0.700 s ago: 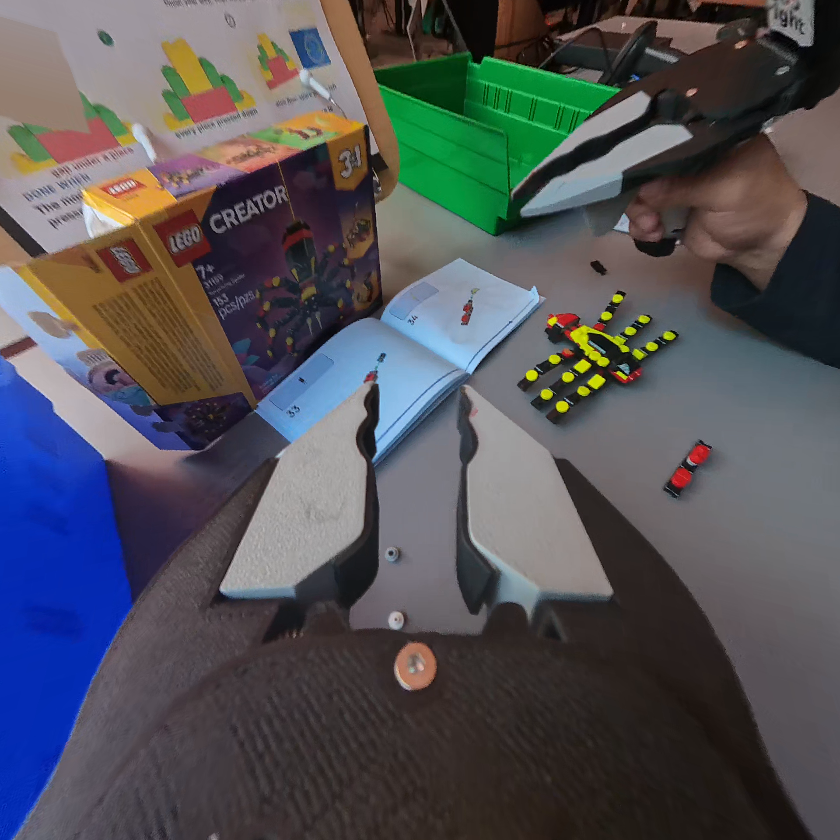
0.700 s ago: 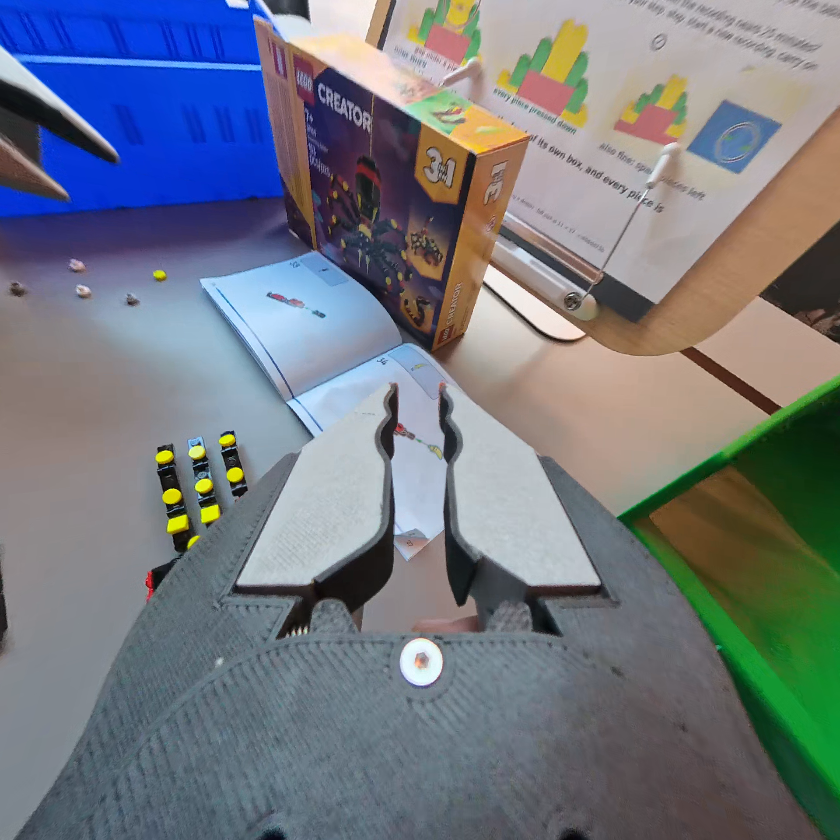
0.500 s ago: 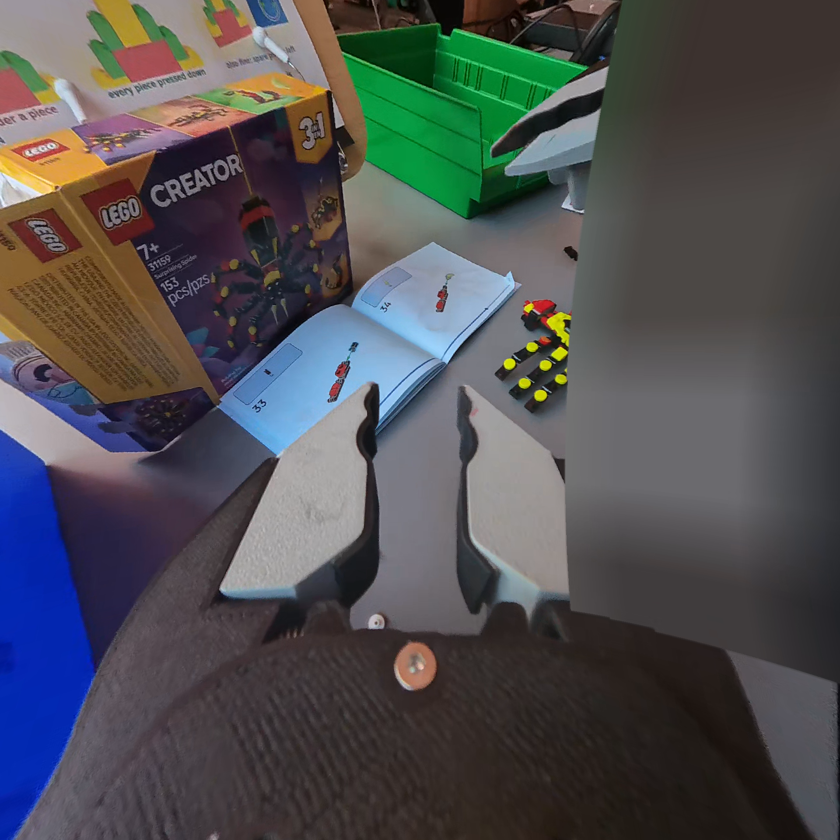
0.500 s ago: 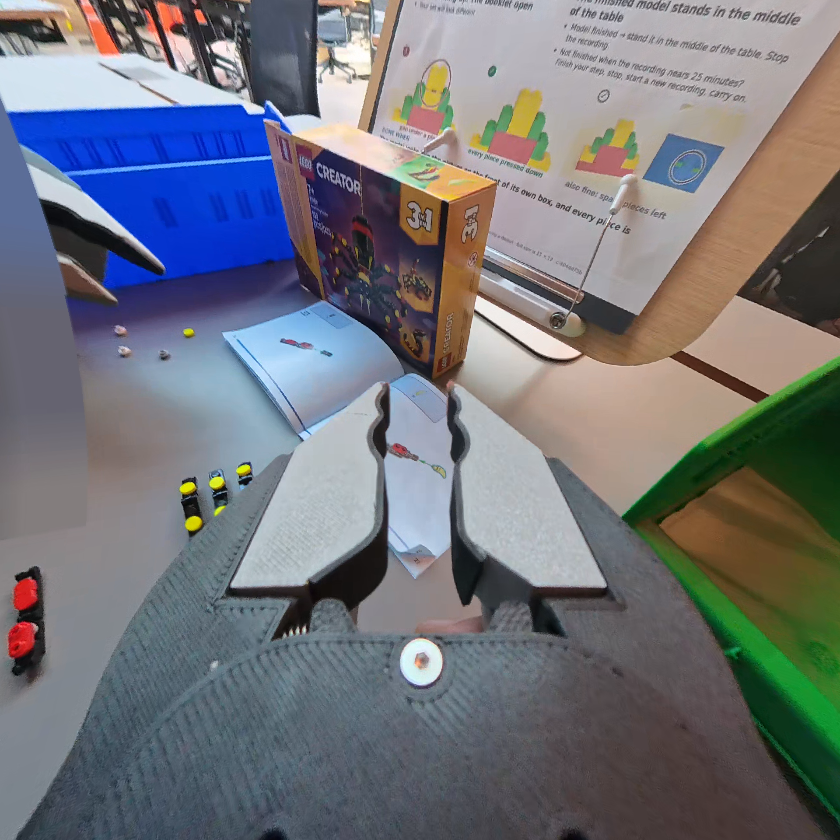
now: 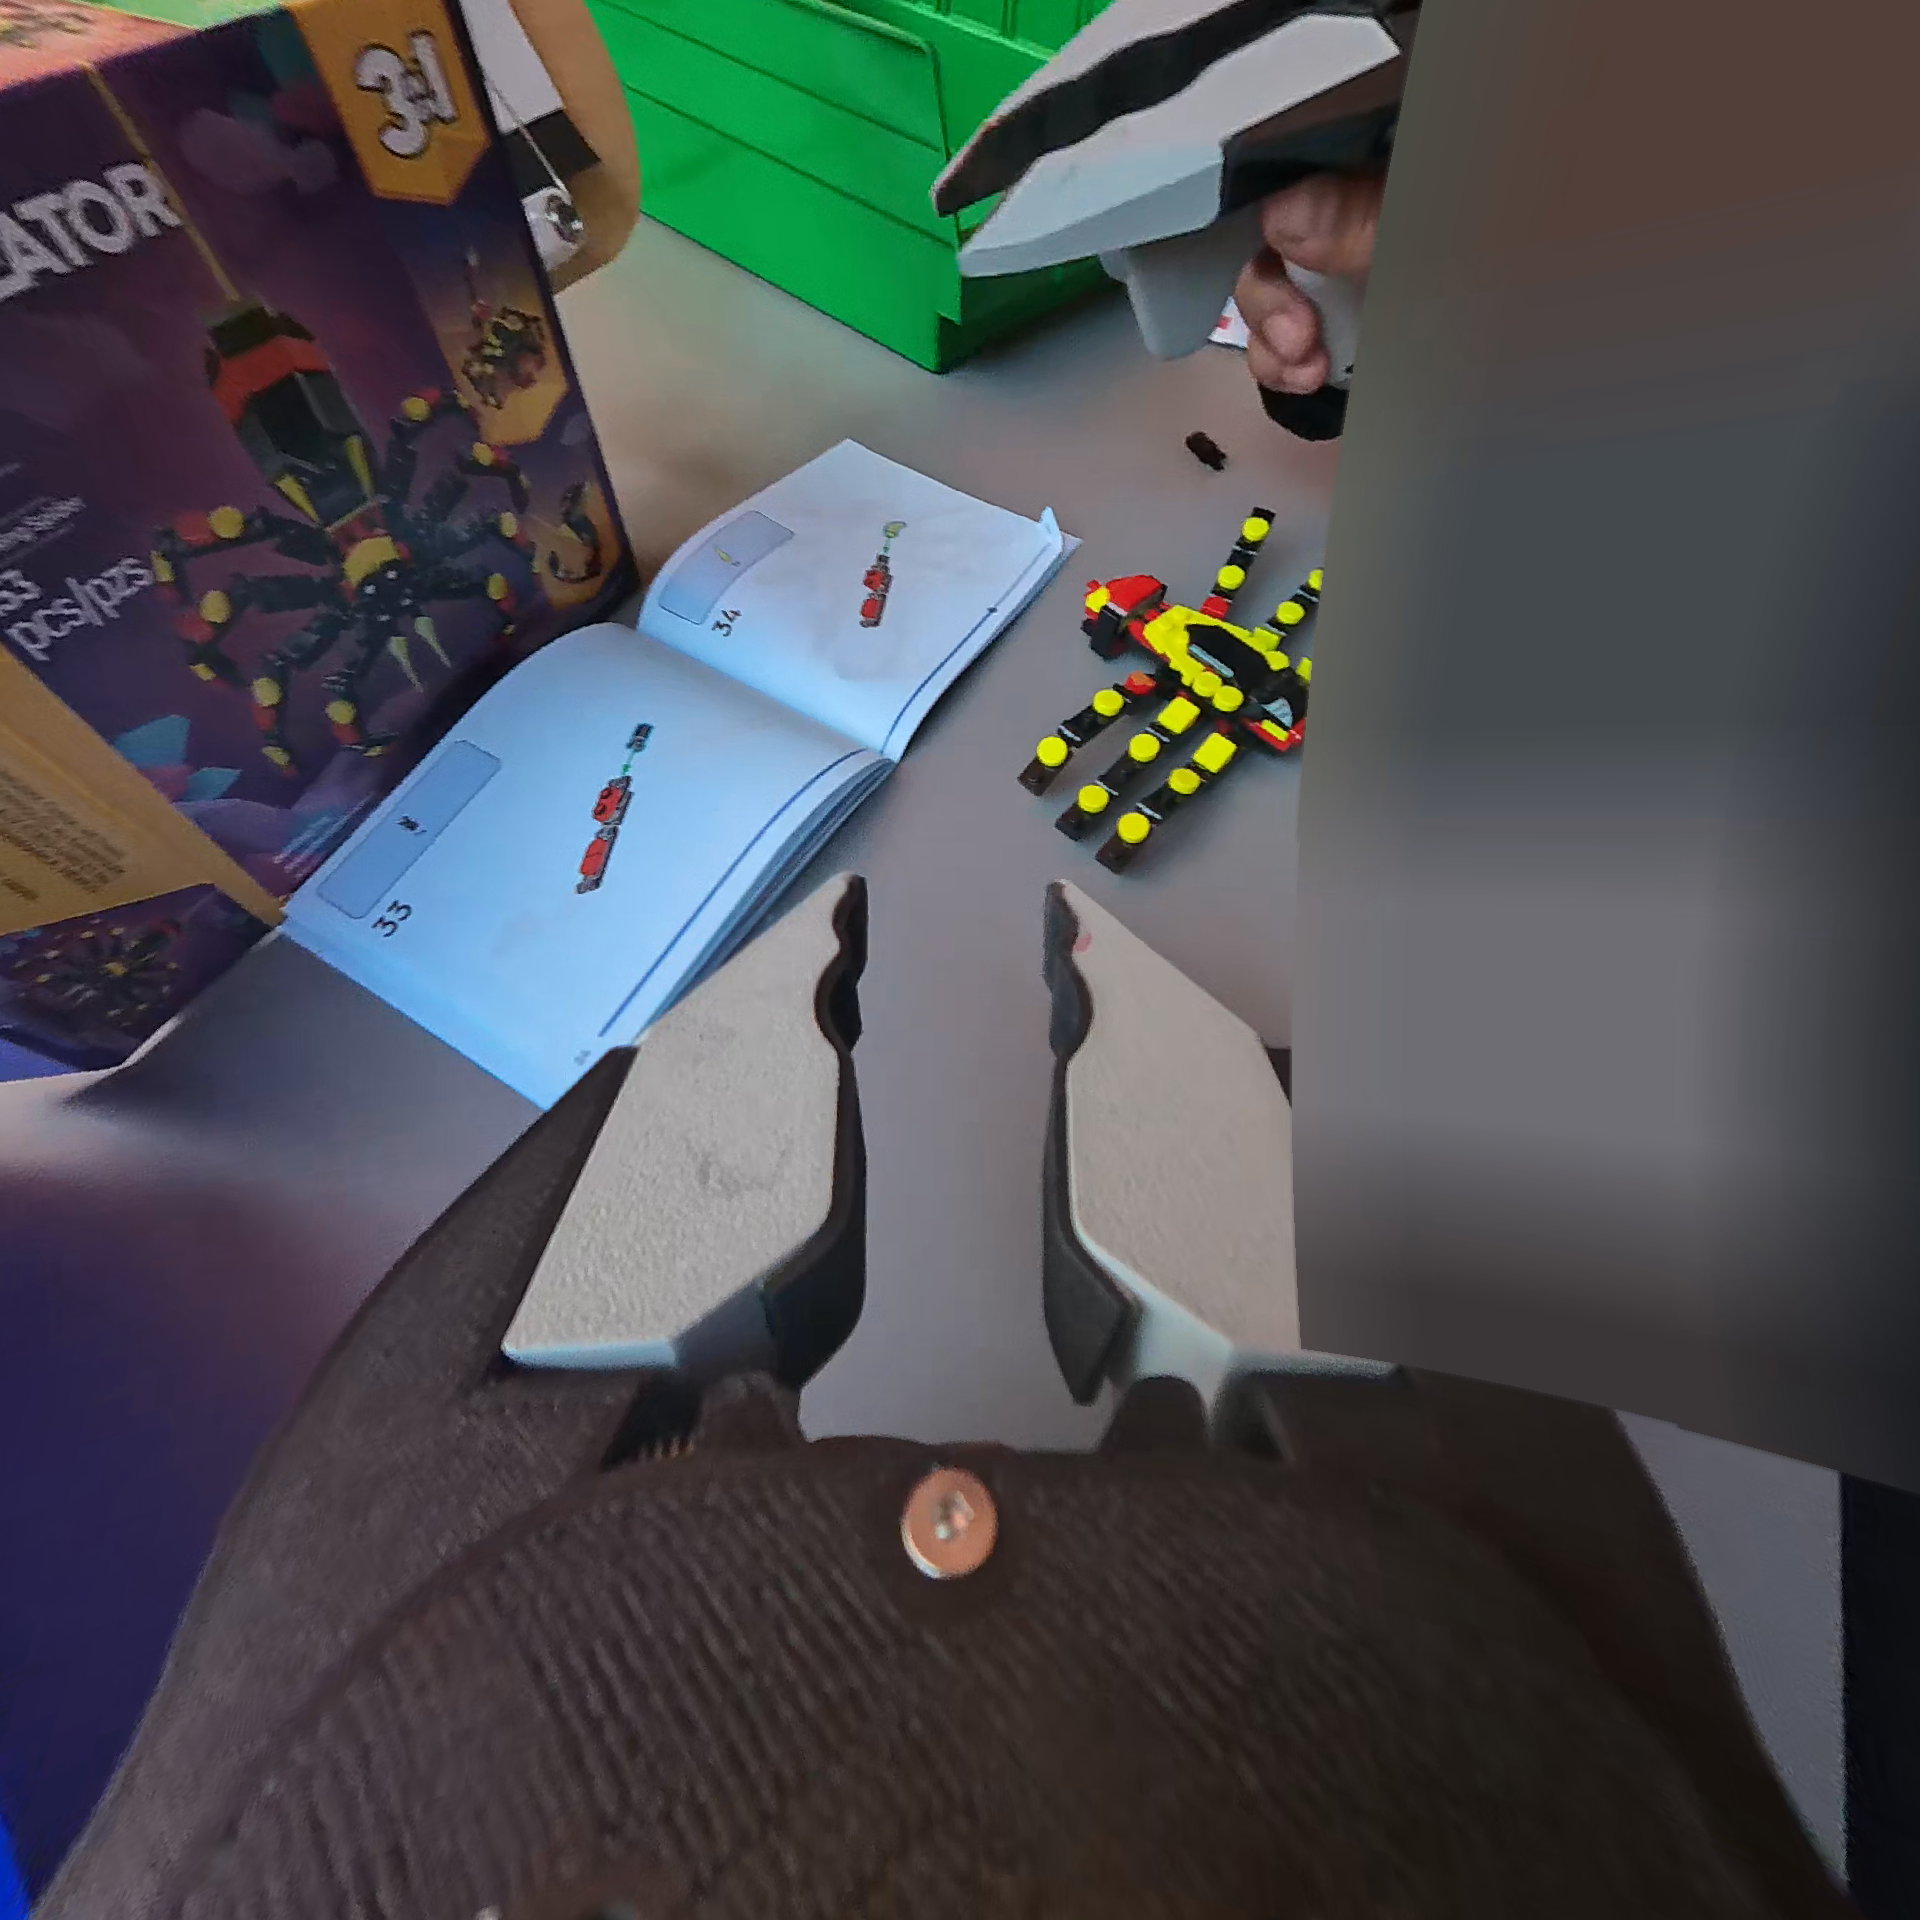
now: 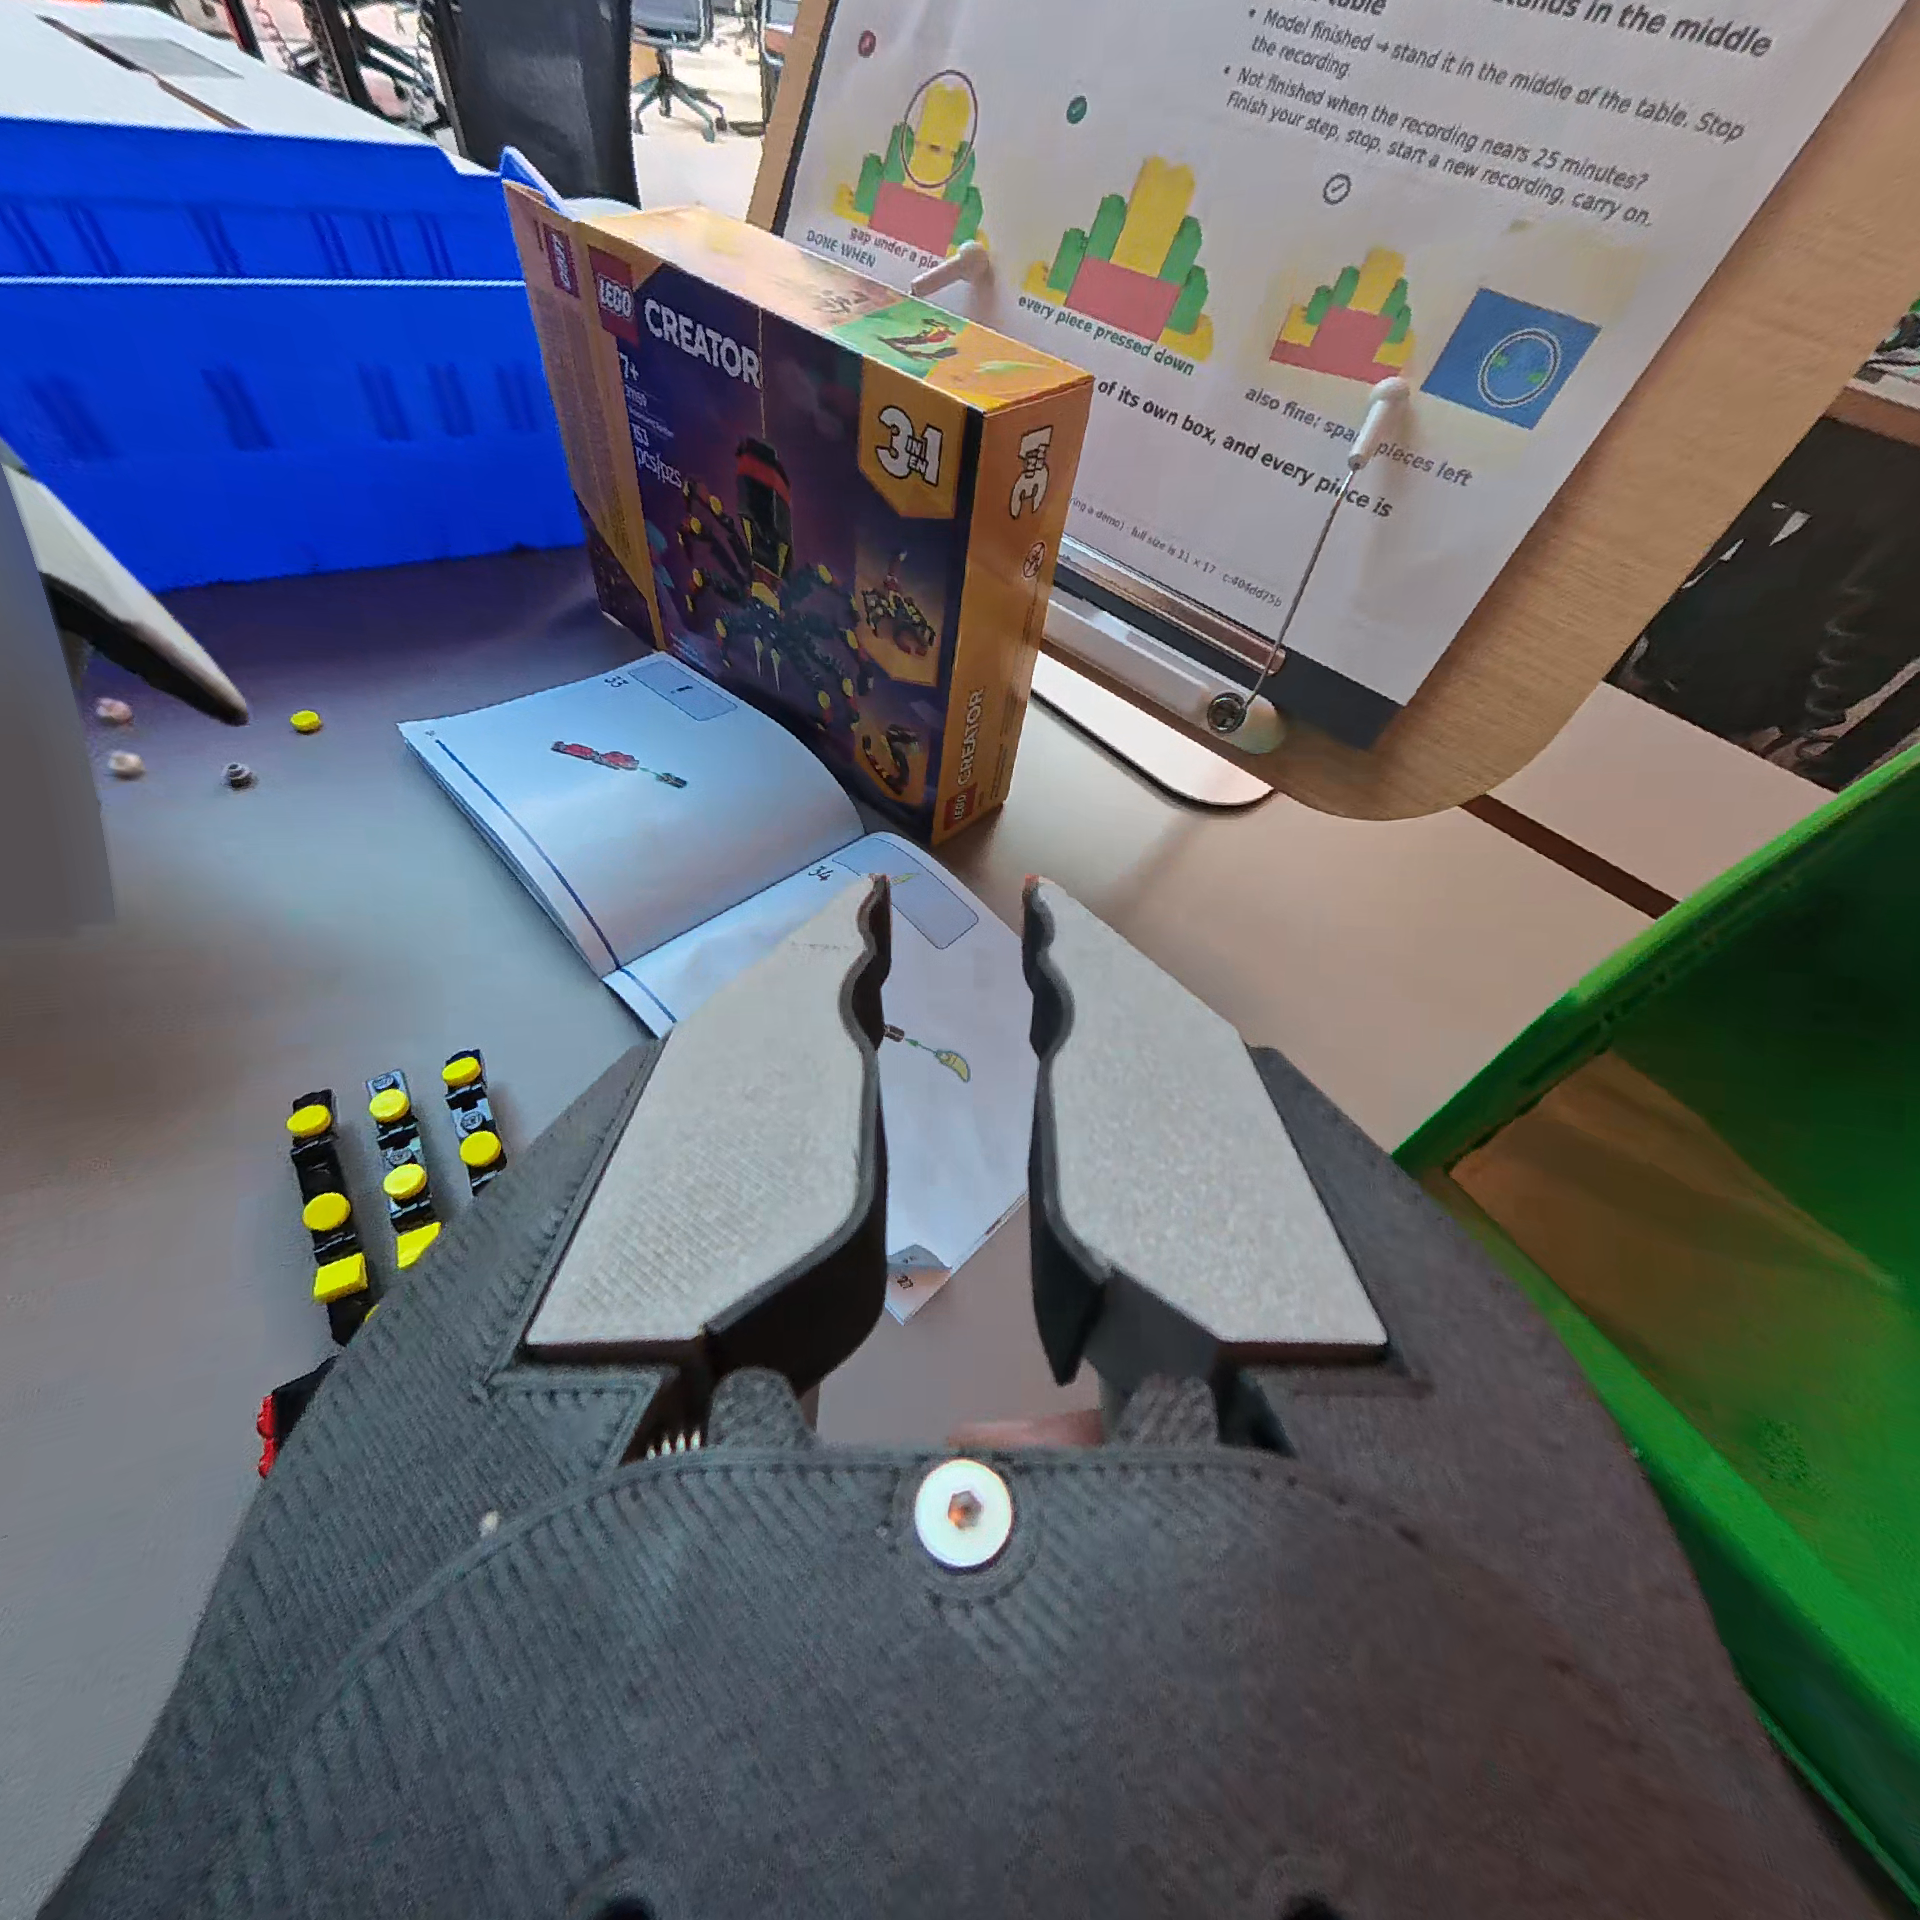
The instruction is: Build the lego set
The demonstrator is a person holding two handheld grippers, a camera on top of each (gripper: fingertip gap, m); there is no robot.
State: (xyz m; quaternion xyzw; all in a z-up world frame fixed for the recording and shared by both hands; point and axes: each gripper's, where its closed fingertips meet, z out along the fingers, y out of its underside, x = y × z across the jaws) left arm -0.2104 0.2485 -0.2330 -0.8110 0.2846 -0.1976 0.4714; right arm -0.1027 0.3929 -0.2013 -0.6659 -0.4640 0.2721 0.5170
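A part-built black, yellow and red spider model (image 5: 1195,686) lies on the grey table right of the open instruction booklet (image 5: 686,748). My left gripper (image 5: 951,899) is open and empty, low over the table just in front of the booklet. My right gripper (image 6: 954,896) is open and empty above the booklet's right page (image 6: 935,1049). The model's black legs with yellow studs (image 6: 390,1174) show at the left of the right wrist view. The right gripper also shows at the top of the left wrist view (image 5: 1132,156), held in a hand.
The set's box (image 6: 790,520) stands behind the booklet, an instruction board (image 6: 1351,312) behind it. A green bin (image 6: 1714,1143) is at the right, a blue bin (image 6: 260,364) at the left. Small loose pieces (image 6: 239,774) lie near the blue bin. A small black piece (image 5: 1205,450) lies beyond the model. Some 20 cm of space lies between my two pairs of fingers.
The left gripper has moved forward and lower towards the booklet and model. The right gripper has pulled back and up, then eased forward over the booklet. Both stay open.
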